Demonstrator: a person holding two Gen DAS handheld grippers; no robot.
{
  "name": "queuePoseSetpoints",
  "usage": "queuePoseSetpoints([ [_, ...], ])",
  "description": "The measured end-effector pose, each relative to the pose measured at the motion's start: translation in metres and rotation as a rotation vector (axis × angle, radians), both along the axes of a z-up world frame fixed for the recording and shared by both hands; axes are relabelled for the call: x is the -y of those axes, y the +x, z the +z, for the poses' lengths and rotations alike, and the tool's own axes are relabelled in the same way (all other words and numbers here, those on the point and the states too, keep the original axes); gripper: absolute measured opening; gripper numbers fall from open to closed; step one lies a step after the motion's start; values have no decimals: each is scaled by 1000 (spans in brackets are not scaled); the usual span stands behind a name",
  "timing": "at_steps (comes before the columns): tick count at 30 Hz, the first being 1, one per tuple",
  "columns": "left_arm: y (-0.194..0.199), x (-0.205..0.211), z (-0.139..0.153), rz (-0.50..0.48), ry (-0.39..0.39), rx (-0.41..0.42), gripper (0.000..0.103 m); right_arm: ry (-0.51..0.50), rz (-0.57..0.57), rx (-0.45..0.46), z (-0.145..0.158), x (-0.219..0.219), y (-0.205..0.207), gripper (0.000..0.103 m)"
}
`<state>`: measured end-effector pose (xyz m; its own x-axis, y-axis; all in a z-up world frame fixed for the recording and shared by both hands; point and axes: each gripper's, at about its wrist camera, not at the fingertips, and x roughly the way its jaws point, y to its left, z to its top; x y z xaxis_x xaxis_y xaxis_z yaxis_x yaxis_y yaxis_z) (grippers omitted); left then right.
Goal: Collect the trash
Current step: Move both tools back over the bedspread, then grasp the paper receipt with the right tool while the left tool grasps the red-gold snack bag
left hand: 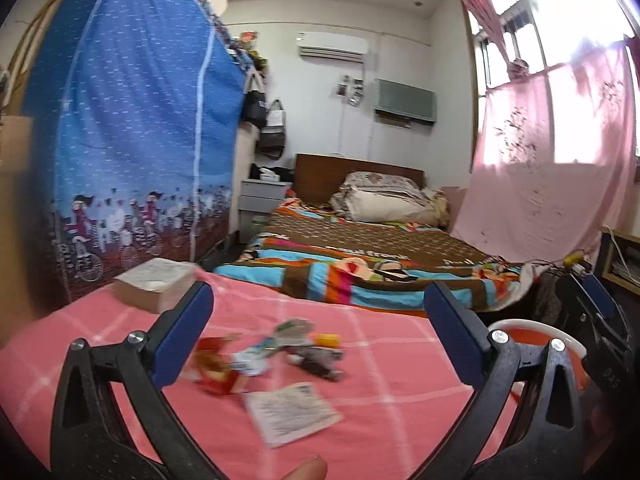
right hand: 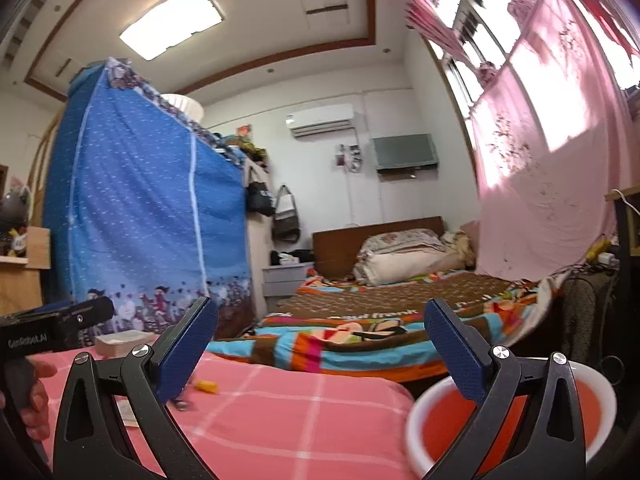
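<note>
Trash (left hand: 276, 352): light, crinkly wrappers and a flat paper packet (left hand: 294, 414) on pink-checked cloth; pinch raised edges. Both hand-held grippers, left (left hand: 318, 336) and right (right hand: 320, 344), fully open, empty.

Left gripper (left hand: 318, 308) is spread wide, blue pads (left hand: 182, 334) angled outward, nothing between them, pointing close to level with a slight dip. A fingertip (left hand: 306, 470) of the person's hand peeks in at the near edge, under the black frame. Over in the right wrist view, the right gripper (right hand: 320, 330) stands just as wide, jaws empty, aimed a touch upward. At the far left of that view the left hand (right hand: 38, 404) wraps the dark handle of its tool, body of the tool jutting rightward. The right gripper's housing shows dimly at the right edge of the left view.
</note>
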<state>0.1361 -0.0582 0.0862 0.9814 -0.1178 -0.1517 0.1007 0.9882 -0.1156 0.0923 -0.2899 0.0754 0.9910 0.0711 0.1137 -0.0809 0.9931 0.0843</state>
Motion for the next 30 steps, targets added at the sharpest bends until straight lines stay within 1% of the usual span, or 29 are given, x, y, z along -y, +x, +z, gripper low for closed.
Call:
queuePoseSetpoints([
  [4, -5, -27, -3, 48, 1, -2, 103, -44, 46, 15, 0, -25, -1, 103],
  [10, -10, -61, -6, 104, 5, 5, 103, -109, 98, 8, -4, -56, 4, 103],
  [13, -10, -73, -7, 118, 12, 10, 103, -129, 129, -20, -6, -67, 11, 103],
  [15, -7, -80, -8, 126, 27, -4, 103, -135, 138, -47, -7, -73, 16, 103],
  [16, -5, -80, -9, 130, 34, -14, 103, -140, 149, -73, -8, -78, 21, 103],
  [18, 3, -84, -12, 127, 47, -60, 103, -152, 166, -131, -9, -85, 29, 103],
  [21, 12, -91, -18, 117, 37, -137, 103, -176, 200, -222, -14, -97, 39, 103],
  [22, 15, -94, -20, 107, 25, -160, 101, -184, 211, -245, -16, -100, 41, 103],
  [25, 23, -101, -24, 98, -1, -229, 97, -209, 268, -359, -23, -114, 54, 103],
  [27, 27, -105, -28, 85, -12, -276, 92, -215, 314, -432, -28, -123, 62, 100],
  [30, 35, -108, -34, 74, -15, -338, 84, -233, 371, -511, -35, -136, 71, 96],
])
